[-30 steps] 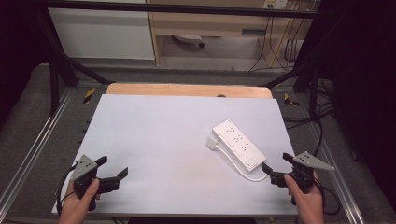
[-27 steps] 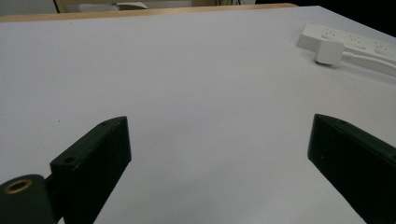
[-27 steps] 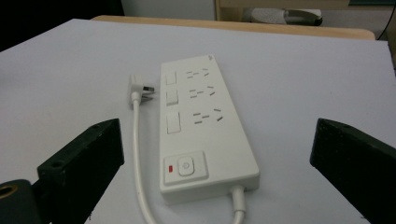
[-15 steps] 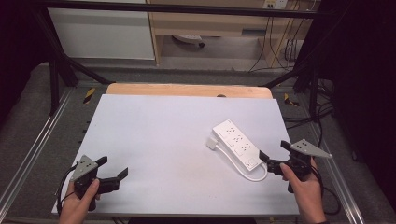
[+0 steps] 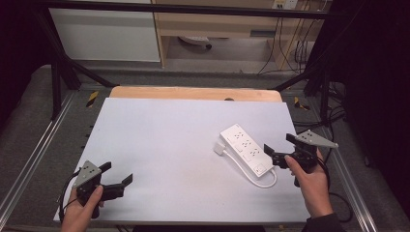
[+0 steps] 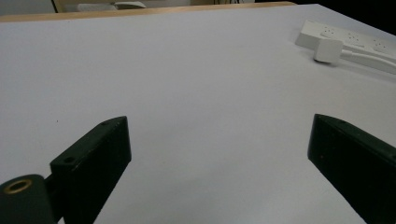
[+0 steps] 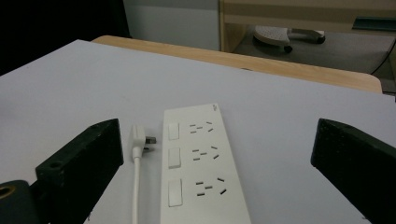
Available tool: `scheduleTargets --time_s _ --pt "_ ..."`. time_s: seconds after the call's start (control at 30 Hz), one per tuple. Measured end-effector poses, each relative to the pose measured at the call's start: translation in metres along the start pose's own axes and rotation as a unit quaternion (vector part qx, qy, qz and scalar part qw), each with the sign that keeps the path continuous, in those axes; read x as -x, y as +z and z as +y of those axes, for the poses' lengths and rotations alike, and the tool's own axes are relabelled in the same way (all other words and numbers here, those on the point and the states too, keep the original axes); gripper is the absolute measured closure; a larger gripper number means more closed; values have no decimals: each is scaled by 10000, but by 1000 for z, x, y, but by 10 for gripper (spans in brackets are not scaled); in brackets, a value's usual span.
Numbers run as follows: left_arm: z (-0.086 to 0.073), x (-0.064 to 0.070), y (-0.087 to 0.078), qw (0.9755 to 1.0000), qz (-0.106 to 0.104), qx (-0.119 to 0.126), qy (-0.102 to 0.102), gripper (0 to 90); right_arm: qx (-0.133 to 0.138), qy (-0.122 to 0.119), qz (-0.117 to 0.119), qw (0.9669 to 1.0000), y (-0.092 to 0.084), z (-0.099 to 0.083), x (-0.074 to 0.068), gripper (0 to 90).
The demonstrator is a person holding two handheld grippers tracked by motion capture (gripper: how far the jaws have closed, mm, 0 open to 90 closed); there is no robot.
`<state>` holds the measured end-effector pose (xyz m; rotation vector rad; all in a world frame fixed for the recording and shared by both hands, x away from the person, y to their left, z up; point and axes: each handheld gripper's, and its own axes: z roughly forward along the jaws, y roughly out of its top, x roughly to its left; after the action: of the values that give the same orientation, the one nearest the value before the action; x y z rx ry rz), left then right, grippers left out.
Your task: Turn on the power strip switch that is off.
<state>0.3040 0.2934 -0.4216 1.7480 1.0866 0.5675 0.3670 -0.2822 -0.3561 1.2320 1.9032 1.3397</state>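
A white power strip (image 5: 245,150) lies slantwise on the right half of the white table (image 5: 164,130), its white plug (image 5: 220,147) beside its far end and its cable (image 5: 270,182) looping off the near end. My right gripper (image 5: 278,143) hovers open just right of the strip's near end. In the right gripper view the strip (image 7: 201,163), with three switches and three sockets, lies between my open jaws, and the plug (image 7: 139,135) rests to its left. My left gripper (image 5: 117,172) stands open at the table's front left, empty. The left gripper view has the strip (image 6: 355,39) far off.
A wooden strip (image 5: 193,93) borders the table's far edge. Metal rails (image 5: 34,159) run along both sides over grey flooring. Behind stand a white cabinet (image 5: 106,34) and a wooden shelf unit (image 5: 227,24), with cables (image 5: 290,48) hanging at back right.
My right gripper has moved forward and slightly up, closer to the near end of the power strip. The left gripper has stayed in place.
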Motion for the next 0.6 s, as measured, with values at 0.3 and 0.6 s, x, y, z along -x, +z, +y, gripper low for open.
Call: scheduleTargets --time_s 0.3,0.6 --pt "0 0 0 10000 3 2 11 59 -18 11 34 10000 11 8 1 30" --pt "0 0 1 10000 -6 2 10 59 -49 17 66 10000 19 12 3 30"
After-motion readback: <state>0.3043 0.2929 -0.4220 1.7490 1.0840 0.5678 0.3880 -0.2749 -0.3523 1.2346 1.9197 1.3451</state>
